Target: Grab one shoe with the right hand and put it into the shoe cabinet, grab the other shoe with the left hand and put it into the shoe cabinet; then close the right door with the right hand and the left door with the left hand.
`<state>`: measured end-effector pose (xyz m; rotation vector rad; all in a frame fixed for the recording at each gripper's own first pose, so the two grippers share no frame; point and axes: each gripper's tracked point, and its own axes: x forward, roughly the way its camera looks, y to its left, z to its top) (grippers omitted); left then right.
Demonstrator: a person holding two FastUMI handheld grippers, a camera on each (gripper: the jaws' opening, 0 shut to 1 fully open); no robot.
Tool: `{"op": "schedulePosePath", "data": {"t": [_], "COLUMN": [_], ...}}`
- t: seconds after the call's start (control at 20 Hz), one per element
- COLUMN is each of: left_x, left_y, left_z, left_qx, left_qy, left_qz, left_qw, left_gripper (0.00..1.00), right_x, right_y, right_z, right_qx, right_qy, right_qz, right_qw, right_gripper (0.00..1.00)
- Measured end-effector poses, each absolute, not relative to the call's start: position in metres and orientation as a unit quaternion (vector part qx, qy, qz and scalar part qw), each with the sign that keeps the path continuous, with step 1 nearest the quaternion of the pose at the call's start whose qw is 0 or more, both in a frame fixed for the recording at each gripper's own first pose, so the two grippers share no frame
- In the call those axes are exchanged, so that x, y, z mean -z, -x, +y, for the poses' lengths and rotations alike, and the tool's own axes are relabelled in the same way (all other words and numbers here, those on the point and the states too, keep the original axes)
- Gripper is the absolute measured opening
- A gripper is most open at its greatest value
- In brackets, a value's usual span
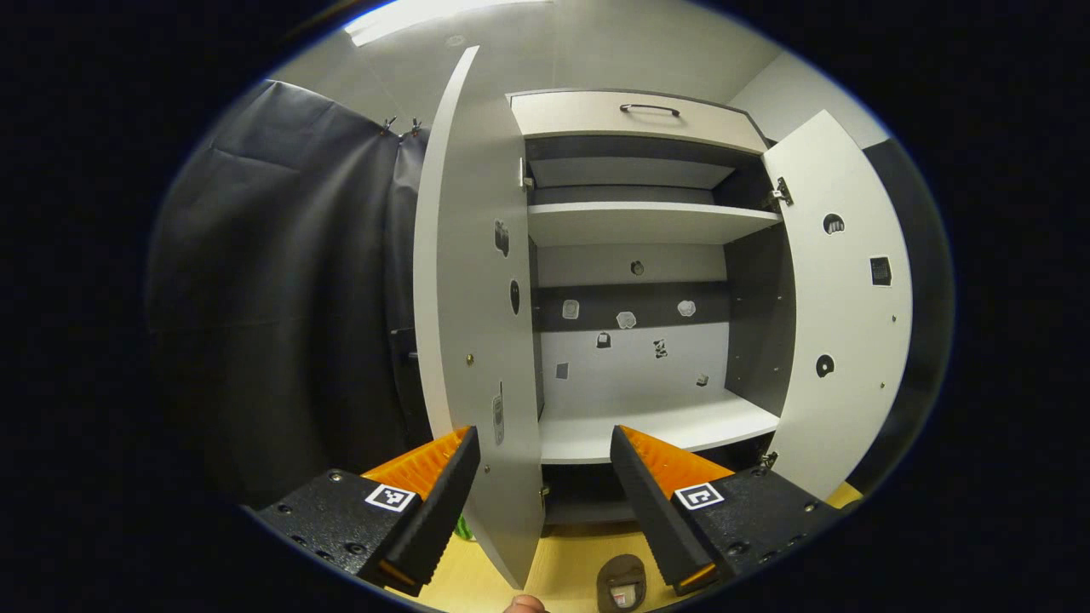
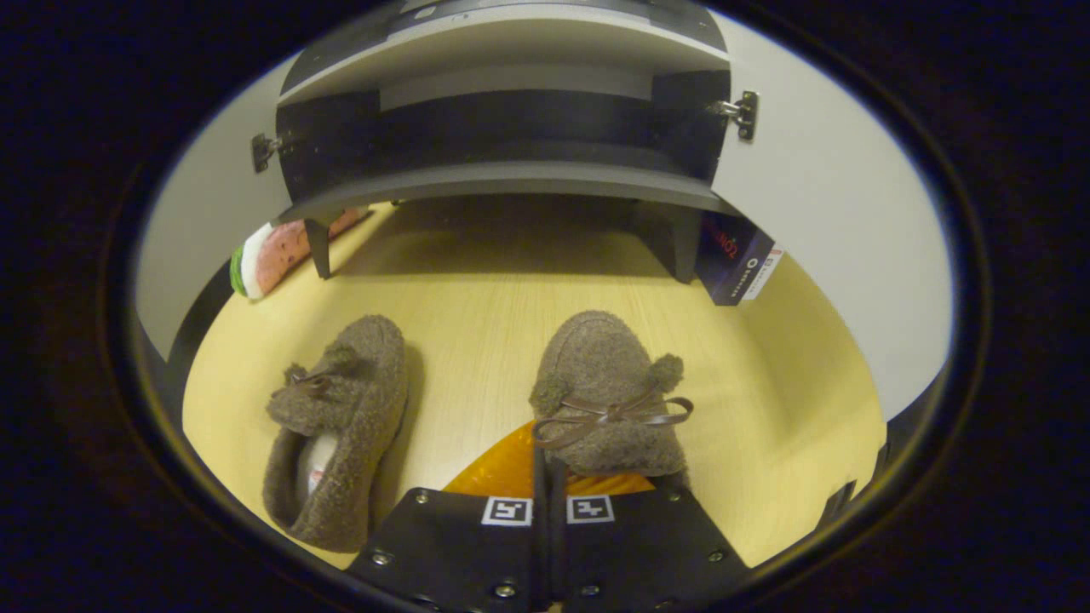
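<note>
So in the left gripper view, the left gripper point(image 1: 545, 464) has its jaws spread wide with nothing between the fingers, just pointing at the shoe cabinet point(image 1: 639, 281). Both doors are swung open: the left door point(image 1: 473, 323) sits edge-on right up the middle, its bottom edge dropping down between the two orange fingers, and the right door point(image 1: 839, 298) hangs out around 3 o'clock. Inside, the lower shelf point(image 1: 656, 426) is bare white board, with another shelf point(image 1: 647, 223) above it and a drawer point(image 1: 643, 119) with a dark handle up at 12 o'clock. Dark cloth covers the 9 o'clock side. Down at 6 o'clock a bit of a shoe opening shows on the yellow floor point(image 1: 566, 570).

The right gripper view looks down at the floor under the cabinet. The right gripper point(image 2: 545, 472) has its fingers brought together with basically no gap, and the heel end of the right-hand shoe point(image 2: 609, 396) sits right over the tips. It looks like the rim is pinched, but the shoe hides the contact, so can't tell for sure. That fuzzy brown shoe has a bow and toes toward 12 o'clock. The other shoe point(image 2: 341, 426) lies at 8 o'clock, apart from the first, tipped on its side a little. A watermelon-slice toy point(image 2: 268, 255) sits at 10 o'clock by the cabinet leg, and a dark box point(image 2: 737, 255) at 2 o'clock.
</note>
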<state>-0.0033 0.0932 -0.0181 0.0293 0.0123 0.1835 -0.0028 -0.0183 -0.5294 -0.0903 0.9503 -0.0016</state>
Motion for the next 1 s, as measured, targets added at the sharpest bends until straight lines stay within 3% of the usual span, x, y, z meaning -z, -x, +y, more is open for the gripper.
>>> {"op": "schedulePosePath", "data": {"t": [0.4, 0.7, 1.0], "left_x": [0.018, 0.019, 0.02], "left_y": [-0.001, -0.004, -0.006], "left_z": [0.092, 0.094, 0.096], "left_qx": [-0.091, -0.104, -0.136], "left_qy": [-0.011, -0.005, 0.009], "left_qz": [0.009, 0.015, 0.023], "left_qw": [0.996, 0.994, 0.99], "left_gripper": [0.95, 0.96, 0.96], "right_x": [0.366, 0.239, 0.192], "right_y": [-0.055, -0.152, -0.27], "right_z": [-0.007, 0.013, 0.038], "right_qx": [-0.016, -0.044, -0.062], "right_qy": [0.006, -0.004, 0.006], "right_qz": [0.341, 0.249, 0.216], "right_qw": [0.94, 0.967, 0.974], "right_gripper": [0.0, 0.0, 0.01]}}
